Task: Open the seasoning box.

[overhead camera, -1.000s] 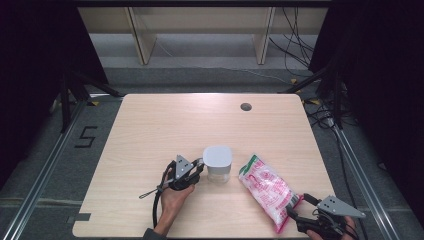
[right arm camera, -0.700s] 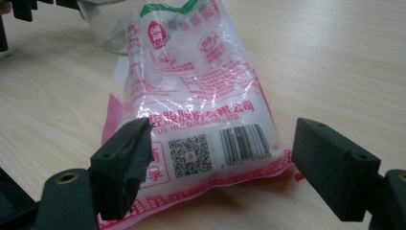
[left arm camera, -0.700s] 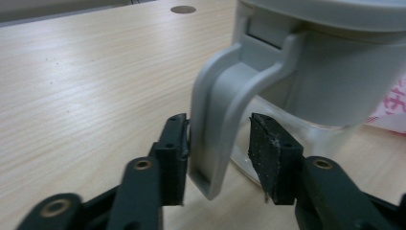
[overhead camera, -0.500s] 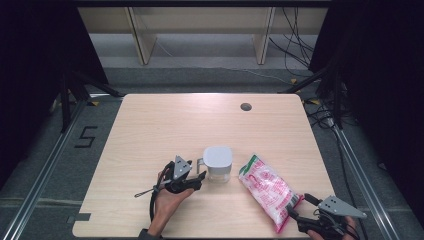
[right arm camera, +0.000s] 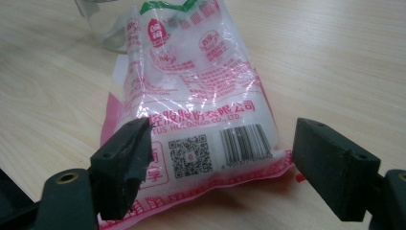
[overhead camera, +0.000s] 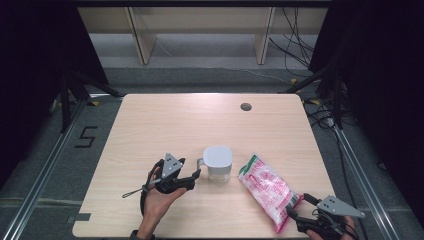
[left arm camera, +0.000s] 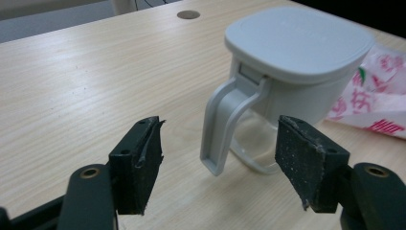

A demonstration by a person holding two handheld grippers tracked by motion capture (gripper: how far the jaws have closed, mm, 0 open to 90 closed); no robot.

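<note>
Wooden table [overhead camera: 165, 125] carrying a lidded jug [overhead camera: 218, 163] and a printed bag [overhead camera: 268, 191].
Left gripper [overhead camera: 192, 179] is facing the jug's handle [left arm camera: 225, 124], jaws spread; right gripper [overhead camera: 298, 212] is hovering at the bag's end beyond the jug, jaws spread.

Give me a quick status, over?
Left gripper open at grey-lidded clear jug's handle. Right gripper open at pink-printed plastic bag. Nothing gripped, nothing blocking.

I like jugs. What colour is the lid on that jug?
The lid is plain light grey, like the handle. The left gripper view shows it best.
</note>
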